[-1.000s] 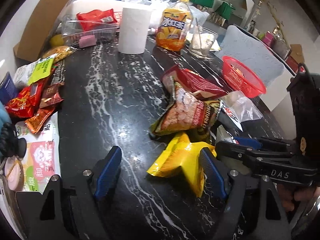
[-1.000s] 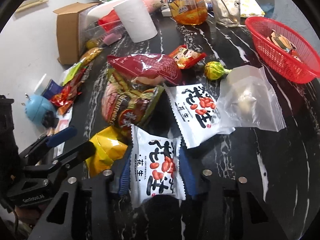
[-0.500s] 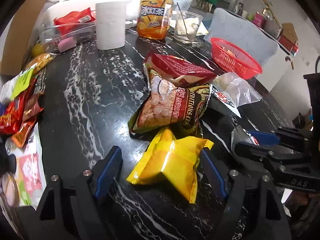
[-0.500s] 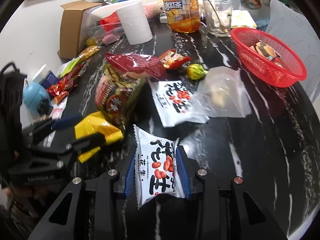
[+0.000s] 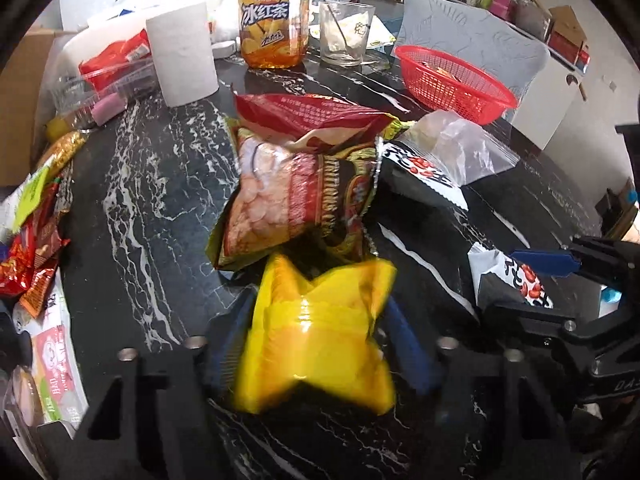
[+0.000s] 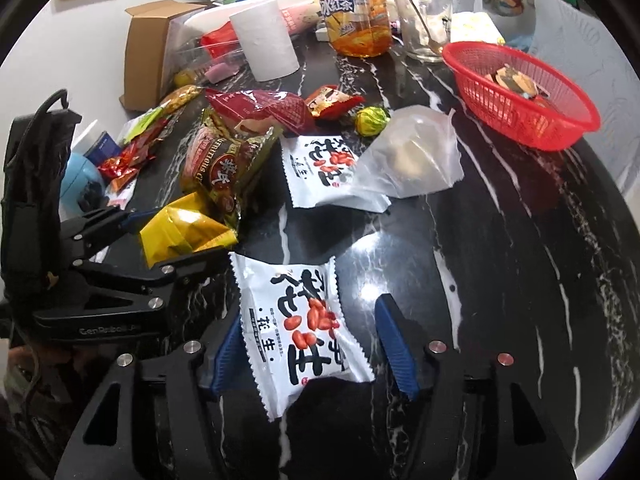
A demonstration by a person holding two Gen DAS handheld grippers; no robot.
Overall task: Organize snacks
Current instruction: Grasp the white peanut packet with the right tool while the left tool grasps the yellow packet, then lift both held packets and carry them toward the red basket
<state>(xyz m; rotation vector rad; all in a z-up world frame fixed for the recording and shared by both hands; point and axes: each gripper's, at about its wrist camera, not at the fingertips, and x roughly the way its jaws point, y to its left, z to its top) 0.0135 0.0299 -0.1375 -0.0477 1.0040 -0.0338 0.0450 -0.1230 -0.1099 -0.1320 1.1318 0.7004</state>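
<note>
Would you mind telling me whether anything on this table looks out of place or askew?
Yes: the snacks are jumbled rather than sorted. A red packet lies across a brown cracker bag, and a clear plastic bag overlaps a white peanut packet. Only the red basket holds a few items.

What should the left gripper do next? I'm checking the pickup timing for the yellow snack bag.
Probably finish closing, then lift. The left gripper has its jaws closing with the yellow bag between its blue pads, the bag already bulging there. The right gripper is opening around the white peanut packet, so it seems to be letting go.
</note>
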